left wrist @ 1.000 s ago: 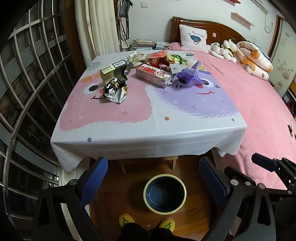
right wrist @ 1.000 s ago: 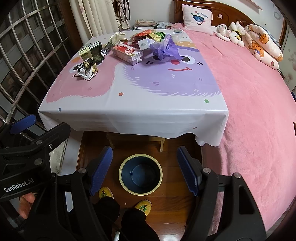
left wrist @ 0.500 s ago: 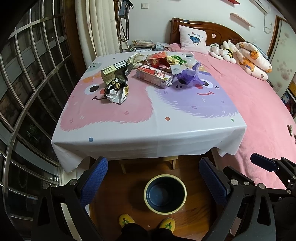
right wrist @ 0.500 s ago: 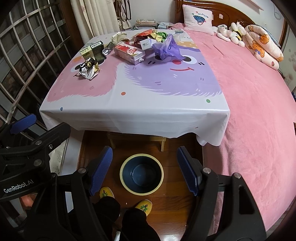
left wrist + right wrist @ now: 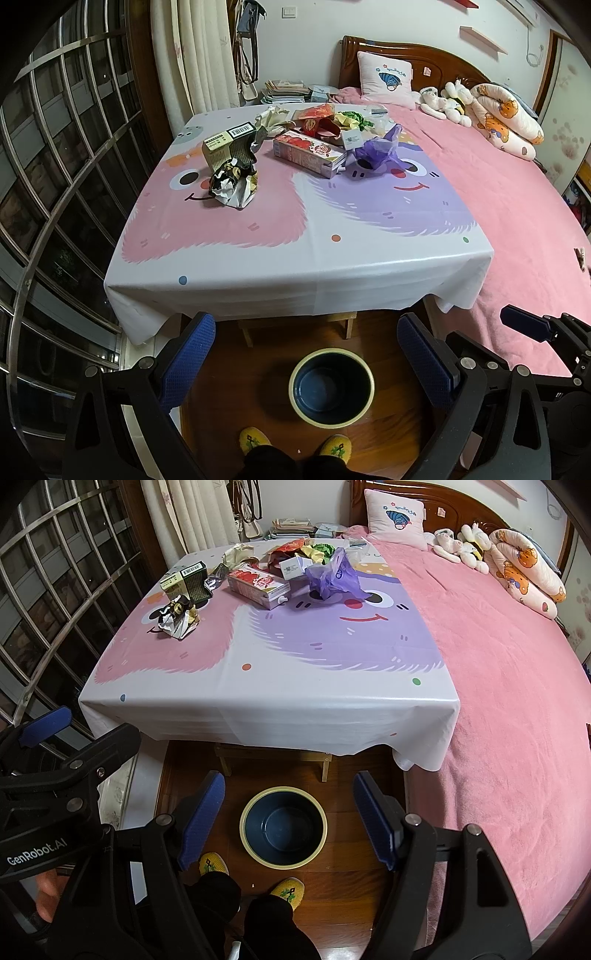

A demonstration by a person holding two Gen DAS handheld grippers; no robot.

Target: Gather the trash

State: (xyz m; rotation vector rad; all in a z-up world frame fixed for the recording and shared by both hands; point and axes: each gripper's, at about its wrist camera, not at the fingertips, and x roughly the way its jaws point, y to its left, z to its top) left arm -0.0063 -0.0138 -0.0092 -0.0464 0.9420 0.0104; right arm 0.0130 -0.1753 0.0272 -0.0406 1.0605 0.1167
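Both tongs, left (image 5: 306, 358) and right (image 5: 288, 819), gape empty over the bin (image 5: 331, 387); trash (image 5: 233, 181) at 11 o'clock risks sliding off the surface (image 5: 295, 258).

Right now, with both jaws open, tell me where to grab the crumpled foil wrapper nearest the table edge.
Pinch the crumpled foil wrapper at its raised top folds, coming straight down from above. It lies loose on the tablecloth, bunched upward, just in front of the green box; a side approach would likely push it along or bump that box.

evenly lit, sharp (edges fisheye-bent, vignetted)
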